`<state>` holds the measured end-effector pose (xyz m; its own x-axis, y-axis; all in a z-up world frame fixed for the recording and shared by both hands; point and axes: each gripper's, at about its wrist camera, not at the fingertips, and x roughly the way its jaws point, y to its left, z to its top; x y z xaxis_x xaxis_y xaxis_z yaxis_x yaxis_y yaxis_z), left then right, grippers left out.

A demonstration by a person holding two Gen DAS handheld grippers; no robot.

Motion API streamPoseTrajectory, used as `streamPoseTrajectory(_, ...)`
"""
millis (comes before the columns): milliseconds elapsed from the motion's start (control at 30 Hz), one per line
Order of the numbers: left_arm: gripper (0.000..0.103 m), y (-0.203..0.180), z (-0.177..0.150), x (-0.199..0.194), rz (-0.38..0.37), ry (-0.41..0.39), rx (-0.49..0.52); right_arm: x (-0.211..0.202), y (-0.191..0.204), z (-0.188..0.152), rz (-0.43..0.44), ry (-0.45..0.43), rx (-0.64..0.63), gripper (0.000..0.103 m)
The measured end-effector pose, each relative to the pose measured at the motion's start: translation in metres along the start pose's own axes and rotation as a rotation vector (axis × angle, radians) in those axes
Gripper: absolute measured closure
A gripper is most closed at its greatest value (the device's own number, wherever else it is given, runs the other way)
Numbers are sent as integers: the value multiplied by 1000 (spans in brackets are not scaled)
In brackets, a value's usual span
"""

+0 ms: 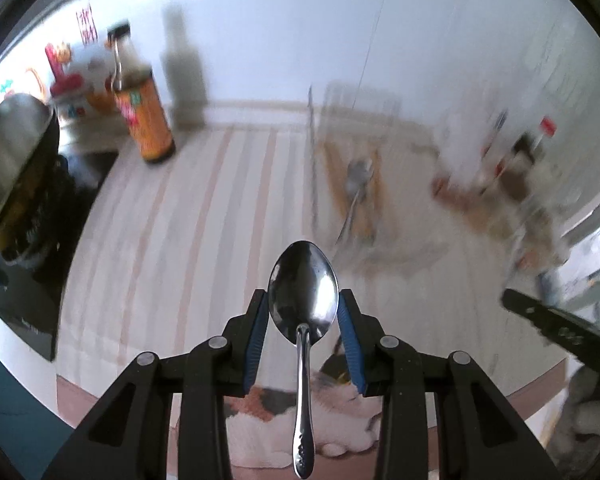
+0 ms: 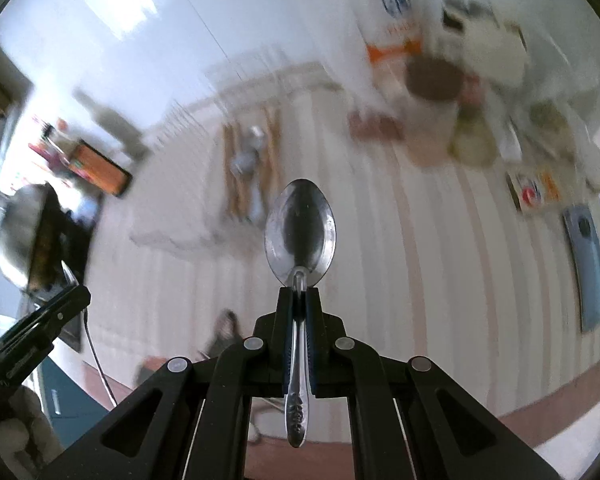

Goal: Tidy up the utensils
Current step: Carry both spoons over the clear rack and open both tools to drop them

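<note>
My left gripper (image 1: 303,312) is clamped across the bowl of a spoon (image 1: 303,300), blue pads (image 1: 260,332) pressed to its two edges, so the handle hangs back toward me between the arms. I hold it by the widest part, which I judge keeps it from swinging. My right gripper (image 2: 300,292) is squeezed nearly closed on the neck of a second spoon (image 2: 300,232), bowl sticking out past the fingertips, the handle trapped along the pads; that grip lets me aim the bowl.

My landmark is the wooden utensil tray (image 1: 354,184) on the striped tablecloth (image 1: 180,220). It lies ahead of both spoons, a blurred piece of cutlery already in it, so I take it as the place both belong. An orange-labelled sauce bottle (image 1: 146,120) stands well left of the tray, a cluster of jars (image 2: 436,80) to its right.
</note>
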<state>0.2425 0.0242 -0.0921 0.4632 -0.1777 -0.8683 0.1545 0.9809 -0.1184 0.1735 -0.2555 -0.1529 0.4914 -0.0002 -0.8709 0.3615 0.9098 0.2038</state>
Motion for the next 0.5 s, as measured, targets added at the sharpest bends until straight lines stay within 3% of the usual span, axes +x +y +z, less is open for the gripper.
streamPoseTrajectory(300, 71, -21, 78, -34, -96, -104, -51, -19, 36, 88, 83, -103, -38, 97)
streamPoseTrajectory(500, 71, -37, 128, -18, -113, -95, -64, 7, 47, 131, 84, -89, -34, 97)
